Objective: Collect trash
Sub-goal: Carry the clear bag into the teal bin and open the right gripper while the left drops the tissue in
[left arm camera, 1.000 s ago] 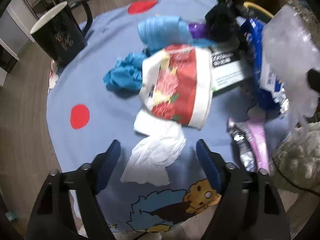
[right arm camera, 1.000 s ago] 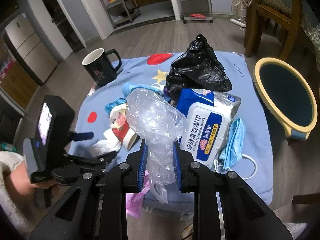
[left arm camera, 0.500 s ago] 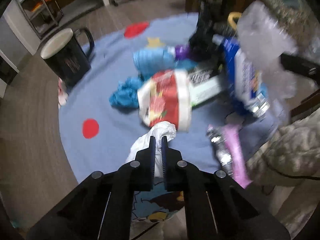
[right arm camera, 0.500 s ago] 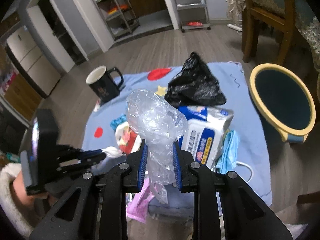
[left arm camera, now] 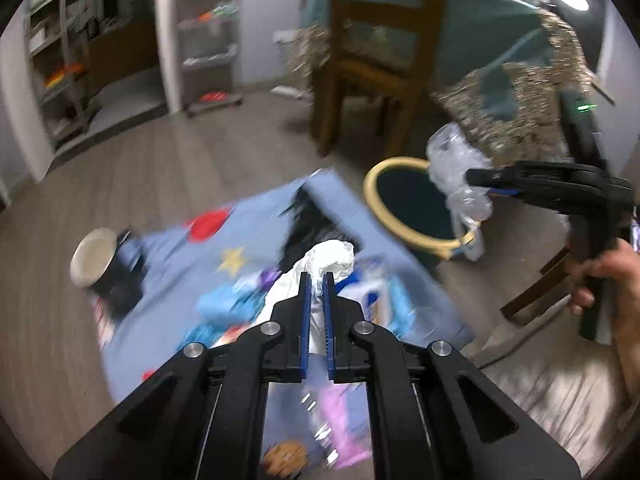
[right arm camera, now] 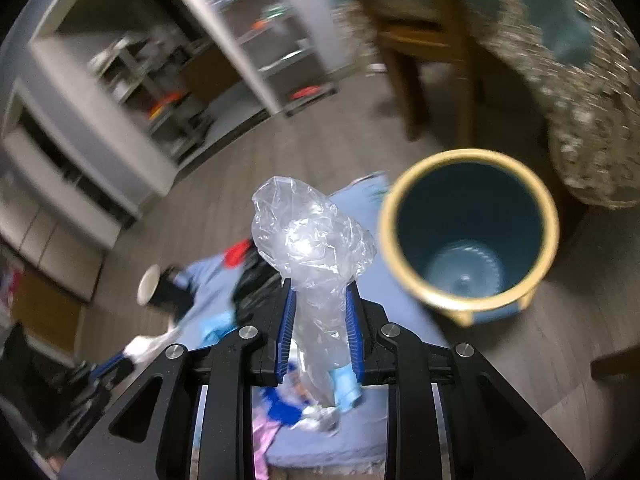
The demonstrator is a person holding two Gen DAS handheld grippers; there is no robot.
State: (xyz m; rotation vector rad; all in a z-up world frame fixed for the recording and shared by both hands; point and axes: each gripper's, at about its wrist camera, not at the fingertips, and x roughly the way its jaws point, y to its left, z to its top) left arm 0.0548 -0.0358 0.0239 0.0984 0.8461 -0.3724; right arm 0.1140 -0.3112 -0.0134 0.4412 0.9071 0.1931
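My left gripper is shut on a crumpled white tissue, held up above the blue mat. My right gripper is shut on a clear crumpled plastic bag, just left of the open trash bin, a dark blue bucket with a yellow rim. In the left wrist view the right gripper holds the plastic bag over the right rim of the bin. The bin looks empty inside.
On the mat lie a black plastic bag, a black mug, blue wipes packs and a pink wrapper. A wooden chair and a draped table stand behind the bin. Shelving stands at the far wall.
My left gripper closed on the white tissue and lifted it off the mat. Both grippers swung up and right toward the bin; the right one carried the plastic bag close to the bin.
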